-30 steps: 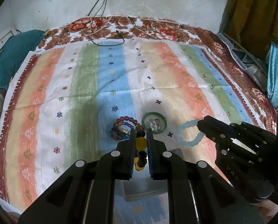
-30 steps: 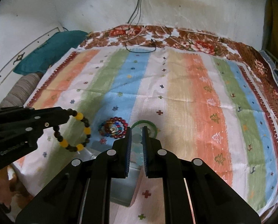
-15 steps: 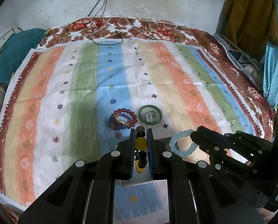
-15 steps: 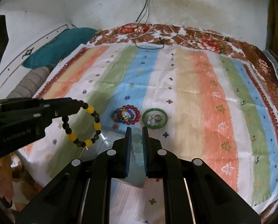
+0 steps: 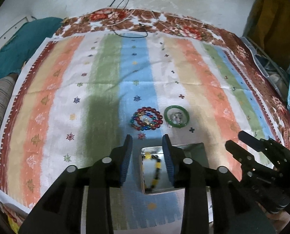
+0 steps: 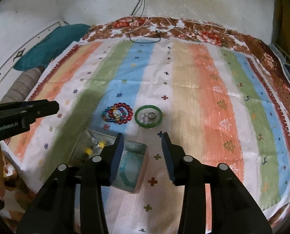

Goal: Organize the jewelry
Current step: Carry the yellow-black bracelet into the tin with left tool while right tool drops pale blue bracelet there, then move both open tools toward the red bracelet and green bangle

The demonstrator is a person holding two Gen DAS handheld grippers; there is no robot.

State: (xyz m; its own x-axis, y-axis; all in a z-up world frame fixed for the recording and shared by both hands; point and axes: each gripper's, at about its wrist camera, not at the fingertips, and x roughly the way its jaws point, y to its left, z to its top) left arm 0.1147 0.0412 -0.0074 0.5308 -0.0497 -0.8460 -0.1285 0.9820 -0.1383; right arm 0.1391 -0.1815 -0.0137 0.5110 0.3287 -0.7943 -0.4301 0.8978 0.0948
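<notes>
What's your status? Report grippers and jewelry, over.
Left gripper and right gripper just opened, both empty. Yellow-black bracelet and aqua bracelet in tin. Red beads, green bangle remain. Nothing blocking.

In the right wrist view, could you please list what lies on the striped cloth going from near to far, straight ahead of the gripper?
Pale blue bracelet in the metal tin → green bangle → black cable.

Striped cloth [image 5: 106, 81] over floral blanket [image 5: 183, 29], teal pillow [image 6: 51, 44], cables [image 6: 143, 5] on white wall [image 6: 203, 2]
</notes>
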